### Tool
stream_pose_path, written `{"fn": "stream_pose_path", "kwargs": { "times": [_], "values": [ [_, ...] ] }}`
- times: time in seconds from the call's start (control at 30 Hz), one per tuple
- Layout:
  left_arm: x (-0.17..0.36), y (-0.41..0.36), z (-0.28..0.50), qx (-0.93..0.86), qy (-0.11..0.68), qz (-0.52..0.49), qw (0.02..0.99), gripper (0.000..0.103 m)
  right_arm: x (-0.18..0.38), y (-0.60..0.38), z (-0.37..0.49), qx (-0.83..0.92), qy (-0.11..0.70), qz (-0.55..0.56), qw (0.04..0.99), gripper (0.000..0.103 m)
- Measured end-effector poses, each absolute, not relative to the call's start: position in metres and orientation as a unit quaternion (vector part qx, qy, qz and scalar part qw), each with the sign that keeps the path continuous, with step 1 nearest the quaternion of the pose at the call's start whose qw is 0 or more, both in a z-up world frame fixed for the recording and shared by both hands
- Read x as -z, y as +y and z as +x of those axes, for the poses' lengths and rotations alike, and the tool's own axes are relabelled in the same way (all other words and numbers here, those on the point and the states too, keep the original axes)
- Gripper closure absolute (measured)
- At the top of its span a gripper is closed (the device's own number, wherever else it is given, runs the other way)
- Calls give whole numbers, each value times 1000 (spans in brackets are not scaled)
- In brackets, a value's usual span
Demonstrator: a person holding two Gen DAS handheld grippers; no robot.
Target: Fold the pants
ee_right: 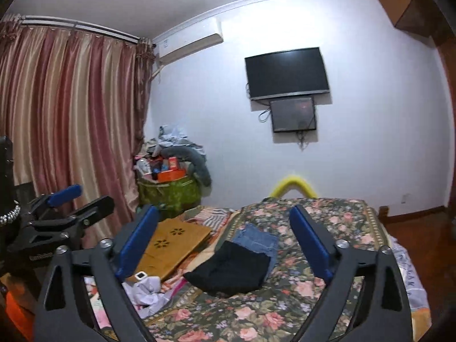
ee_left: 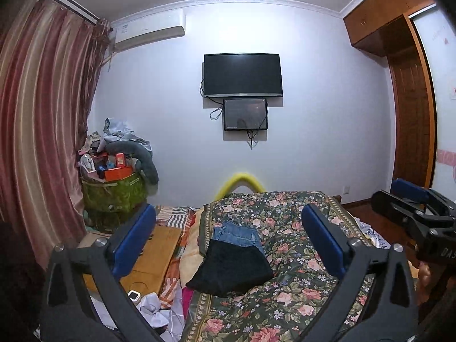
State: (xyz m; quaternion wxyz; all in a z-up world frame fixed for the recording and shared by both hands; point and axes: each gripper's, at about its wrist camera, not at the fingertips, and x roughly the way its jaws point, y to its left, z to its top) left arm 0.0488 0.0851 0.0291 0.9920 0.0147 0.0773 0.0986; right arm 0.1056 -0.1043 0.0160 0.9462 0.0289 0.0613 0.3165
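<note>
On the floral-patterned bed quilt (ee_left: 299, 245), near its middle, lies the folded black fabric pants bundle (ee_left: 230, 268), overlapping a folded blue denim garment (ee_left: 236, 235) just behind it. The two touch, black on top at the near edge. The left gripper (ee_left: 228, 239) stands wide, blue pads apart, nothing between them; the right gripper (ee_right: 223, 240) is likewise wide and empty, both raised and pointing roughly level over the bed.

Handling judgement: the black pants look soft, limp and light, a thick knit or fleece (hard to tell the weave), so they will sag and drape when lifted, not hold shape. Not fragile, not slippery on the quilt. The fold looks largely done, a compact trapezoid shape. If more tidying is needed, best to pinch at two corners of the near edge, one gripper each, taking all layers so the stack does not peel open. A single-point grab would likely unfold it. The wooden lap tray (ee_right: 173, 245) beside the quilt stays clear.
</note>
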Motion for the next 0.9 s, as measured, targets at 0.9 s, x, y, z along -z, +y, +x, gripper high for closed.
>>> {"fn": "stream_pose_path", "kwargs": {
  "times": [0.9],
  "values": [
    [-10, 82, 54, -82, 97, 3, 992, 0, -13, -113, 93, -297, 60, 21, 953, 0]
  ]
}}
